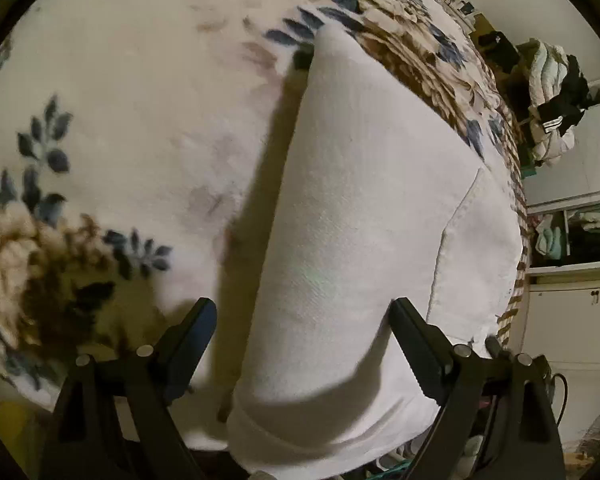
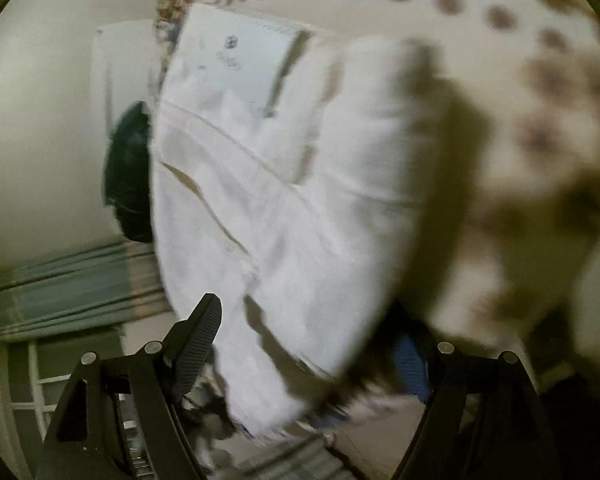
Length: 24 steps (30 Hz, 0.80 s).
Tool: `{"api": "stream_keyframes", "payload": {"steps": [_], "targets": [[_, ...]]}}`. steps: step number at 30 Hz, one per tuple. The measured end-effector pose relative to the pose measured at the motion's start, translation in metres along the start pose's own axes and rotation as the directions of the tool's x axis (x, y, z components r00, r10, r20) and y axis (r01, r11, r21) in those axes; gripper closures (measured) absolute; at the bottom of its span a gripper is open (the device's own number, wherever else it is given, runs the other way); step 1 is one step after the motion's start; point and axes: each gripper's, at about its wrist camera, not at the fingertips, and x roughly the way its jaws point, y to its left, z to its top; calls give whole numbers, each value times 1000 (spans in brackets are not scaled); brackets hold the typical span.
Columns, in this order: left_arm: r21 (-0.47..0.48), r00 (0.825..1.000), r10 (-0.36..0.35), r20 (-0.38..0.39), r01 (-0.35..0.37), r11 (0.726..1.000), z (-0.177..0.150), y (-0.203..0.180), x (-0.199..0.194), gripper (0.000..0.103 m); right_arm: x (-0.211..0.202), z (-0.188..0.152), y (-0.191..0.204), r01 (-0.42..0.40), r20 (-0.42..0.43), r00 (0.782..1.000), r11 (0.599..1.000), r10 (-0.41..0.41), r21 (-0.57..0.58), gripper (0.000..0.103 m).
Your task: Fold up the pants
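White pants (image 1: 364,216) lie folded lengthwise on a floral blanket (image 1: 120,128), a back pocket showing at the right. My left gripper (image 1: 304,320) is open, its fingers wide apart on either side of the near end of the pants. In the blurred right wrist view the white pants (image 2: 268,184) lie with seams and a label showing. My right gripper (image 2: 312,320) is open over the near edge of the fabric; its right finger is partly hidden under the cloth.
The blanket's dotted part (image 2: 500,80) lies right of the pants. A pile of clothes (image 1: 552,100) and shelves (image 1: 580,232) stand beyond the bed's right edge. A dark object (image 2: 128,172) and grey-green curtains (image 2: 68,288) are at the left.
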Motion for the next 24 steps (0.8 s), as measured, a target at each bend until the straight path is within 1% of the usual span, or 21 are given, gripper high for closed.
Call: {"api": "stream_keyframes", "payload": {"steps": [1,2,3,5,6,7,8,9,11,12,13,14,16,19,24], "targets": [[-1,1000,-11,-3,11,1000,1,0,3,13,6,2,2,-30,0,1000,1000,30,4,21],[-3,1000,-28,-11,28,1000,3,0,8,12,12,5,5,-38,-1,999,999,38,6,20],[-5,999,-41,-20,41,999,4,1,11,9,18,8,7,-40,-2,999,999,40,5,20],[-17,997,-66,-34,66,998,5,4,20,7,30,12,14,-40,-4,999,999,40,-1,20],[-23,997,-77,-30,76,997,7,3,22,7,33,12,18,-37,-4,999,999,37,-6,22],[-26,995,-94,-17,94,995,9,2,22,7,34,11,21,-33,-4,999,999,33,-11,27],[-25,994,-111,-5,111,994,10,-1,20,9,34,10,23,-7,-5,1000,1000,7,-11,45],[-20,993,-115,7,115,993,11,-4,18,20,29,10,23,13,-3,1000,1000,-13,-13,64],[4,991,-133,29,133,991,11,-13,10,44,27,6,28,42,4,999,999,-42,-27,72],[20,991,-127,41,126,992,10,-15,6,59,26,4,32,51,8,999,998,-51,-39,76],[41,990,-129,56,127,991,8,-18,1,66,25,1,39,68,12,998,996,-67,-56,76],[51,987,-147,70,144,988,5,-20,-8,75,24,0,44,78,15,997,995,-77,-63,78],[54,984,-160,80,156,986,3,-22,-19,78,21,-5,59,101,19,995,992,-100,-77,79],[39,978,-180,108,177,983,5,-31,-44,79,14,-11,82,106,21,994,989,-104,-107,80],[61,962,-223,158,216,975,28,-47,-88,80,-5,-12,132,85,20,996,982,-82,-169,81]]}}
